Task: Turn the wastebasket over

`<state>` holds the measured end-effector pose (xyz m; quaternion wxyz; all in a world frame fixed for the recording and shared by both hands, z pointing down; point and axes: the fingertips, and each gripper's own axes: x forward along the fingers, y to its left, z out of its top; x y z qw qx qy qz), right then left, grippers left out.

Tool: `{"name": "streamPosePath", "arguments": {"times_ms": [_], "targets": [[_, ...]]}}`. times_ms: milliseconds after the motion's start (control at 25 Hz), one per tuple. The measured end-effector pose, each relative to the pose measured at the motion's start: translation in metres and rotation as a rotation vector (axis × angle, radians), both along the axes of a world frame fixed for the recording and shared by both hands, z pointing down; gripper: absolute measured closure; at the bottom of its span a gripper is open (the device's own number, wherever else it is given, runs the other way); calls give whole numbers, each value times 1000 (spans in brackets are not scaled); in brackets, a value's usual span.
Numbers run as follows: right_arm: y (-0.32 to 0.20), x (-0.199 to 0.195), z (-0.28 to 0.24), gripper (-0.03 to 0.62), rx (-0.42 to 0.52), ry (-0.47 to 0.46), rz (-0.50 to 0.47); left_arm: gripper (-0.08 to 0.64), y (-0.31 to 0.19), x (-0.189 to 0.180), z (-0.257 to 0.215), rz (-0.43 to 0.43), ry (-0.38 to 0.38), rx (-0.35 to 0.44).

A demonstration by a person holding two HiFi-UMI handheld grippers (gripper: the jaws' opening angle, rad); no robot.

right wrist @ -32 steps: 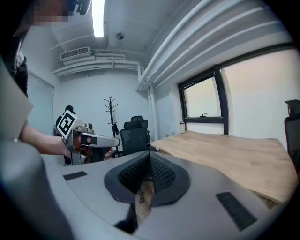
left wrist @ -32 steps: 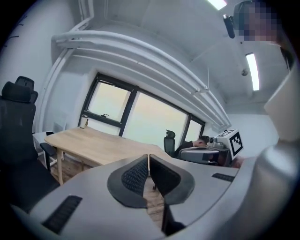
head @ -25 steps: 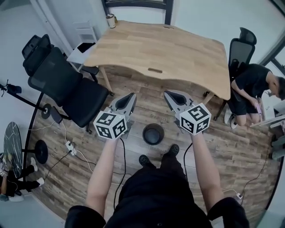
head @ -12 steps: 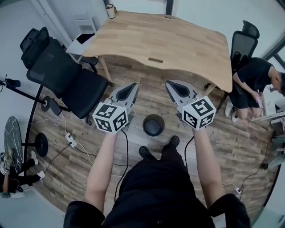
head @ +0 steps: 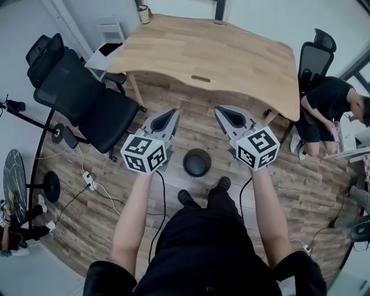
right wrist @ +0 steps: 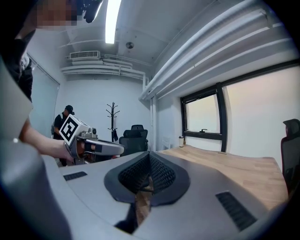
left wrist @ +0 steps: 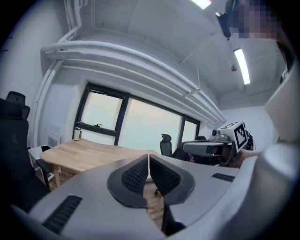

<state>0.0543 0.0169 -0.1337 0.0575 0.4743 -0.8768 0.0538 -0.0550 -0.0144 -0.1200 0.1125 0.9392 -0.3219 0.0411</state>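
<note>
The wastebasket (head: 197, 162) is a small round black bin. It stands upright on the wood floor with its mouth up, just ahead of the person's shoes. Held out above the floor on either side of it are my left gripper (head: 174, 111) and my right gripper (head: 218, 109), both pointing toward the desk. Neither touches the bin. In the left gripper view the left gripper (left wrist: 149, 157) has its pads pressed together with nothing between them. The right gripper (right wrist: 149, 155) is likewise shut and empty in its own view. The bin shows in neither gripper view.
A wooden desk (head: 214, 58) stands ahead with a cup (head: 142, 14) at its far corner. A black office chair (head: 87, 104) is at the left, another chair (head: 315, 58) at the right by a seated person (head: 329, 110). Cables and a power strip (head: 89, 179) lie on the floor at the left.
The head view has shifted slightly, so the bin and desk sit a little higher in the picture. Both grippers stay shut and roughly where they were.
</note>
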Motion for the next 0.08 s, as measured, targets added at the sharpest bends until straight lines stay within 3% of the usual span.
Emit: {"name": "streamPosePath", "arguments": {"times_ms": [80], "targets": [[2, 2, -1, 560, -1, 4, 4, 535, 2, 1, -1, 2, 4, -1]]}}
